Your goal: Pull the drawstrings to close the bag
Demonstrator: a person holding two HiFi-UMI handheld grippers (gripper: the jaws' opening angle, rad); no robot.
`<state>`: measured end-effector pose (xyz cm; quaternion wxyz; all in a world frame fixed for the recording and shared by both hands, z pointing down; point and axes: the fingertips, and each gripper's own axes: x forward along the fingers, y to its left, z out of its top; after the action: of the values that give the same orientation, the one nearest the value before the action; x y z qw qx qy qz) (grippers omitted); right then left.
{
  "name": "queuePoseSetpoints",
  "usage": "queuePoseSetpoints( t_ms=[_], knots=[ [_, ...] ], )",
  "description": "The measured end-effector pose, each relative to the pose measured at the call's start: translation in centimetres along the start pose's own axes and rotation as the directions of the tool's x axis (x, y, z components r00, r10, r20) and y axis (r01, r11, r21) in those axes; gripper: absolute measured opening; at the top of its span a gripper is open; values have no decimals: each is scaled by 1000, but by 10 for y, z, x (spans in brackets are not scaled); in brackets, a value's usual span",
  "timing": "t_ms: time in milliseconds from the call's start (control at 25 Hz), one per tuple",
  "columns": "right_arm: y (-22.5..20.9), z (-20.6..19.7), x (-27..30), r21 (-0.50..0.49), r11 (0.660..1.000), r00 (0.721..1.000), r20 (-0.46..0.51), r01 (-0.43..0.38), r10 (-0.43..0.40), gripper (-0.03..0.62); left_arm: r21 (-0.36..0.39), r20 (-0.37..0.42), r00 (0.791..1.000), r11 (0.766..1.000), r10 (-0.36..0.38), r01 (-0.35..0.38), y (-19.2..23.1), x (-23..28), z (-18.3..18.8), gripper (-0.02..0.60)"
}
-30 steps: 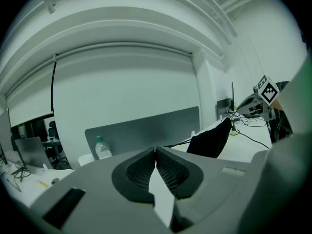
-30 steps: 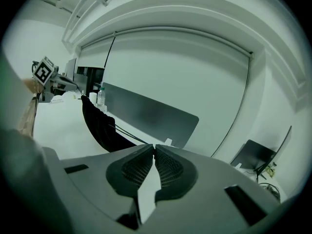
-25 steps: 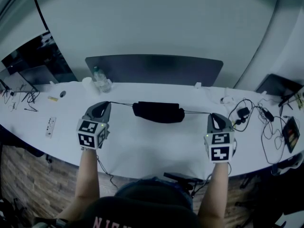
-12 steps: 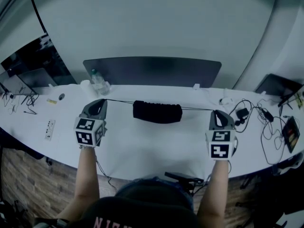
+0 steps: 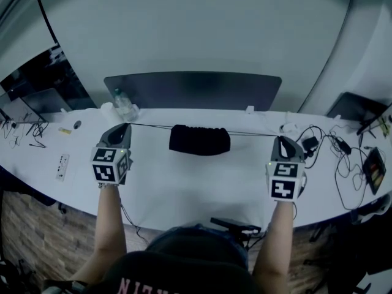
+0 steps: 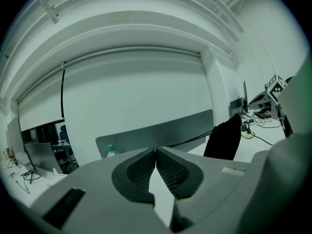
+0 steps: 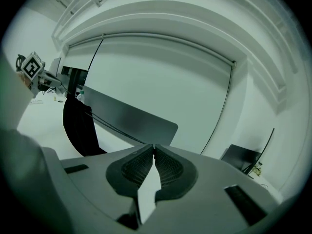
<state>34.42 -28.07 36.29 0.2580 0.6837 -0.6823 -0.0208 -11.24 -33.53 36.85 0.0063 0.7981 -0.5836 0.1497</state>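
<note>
The left gripper [image 5: 125, 126] has its jaws pinched together on the left cord [image 5: 152, 127], which runs taut to the right into the bag [image 5: 199, 140]. The black bag sits mid-table [image 5: 184, 188], between the two grippers and apart from both. Its long axis runs left to right, in line with the cords, with its ruffled edge on the far side. Its dark cloth shows little detail, and whether it rests on the table or hangs from the cords is unclear. The right cord [image 5: 254, 134] leaves the bag's other end, equally taut, and ends in the right gripper [image 5: 282, 138], whose jaws are pinched together on it. The gripper bodies hide both pinch points from the head view.
</note>
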Motion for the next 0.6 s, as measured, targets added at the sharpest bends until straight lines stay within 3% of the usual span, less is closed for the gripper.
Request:
queuePoseSetpoints(
  t_ms=[600],
  knots=[
    [-28, 0, 4, 7, 996, 996, 1, 88, -88, 8, -54, -5, 998, 997, 59, -59, 26, 2, -5, 11]
  ],
)
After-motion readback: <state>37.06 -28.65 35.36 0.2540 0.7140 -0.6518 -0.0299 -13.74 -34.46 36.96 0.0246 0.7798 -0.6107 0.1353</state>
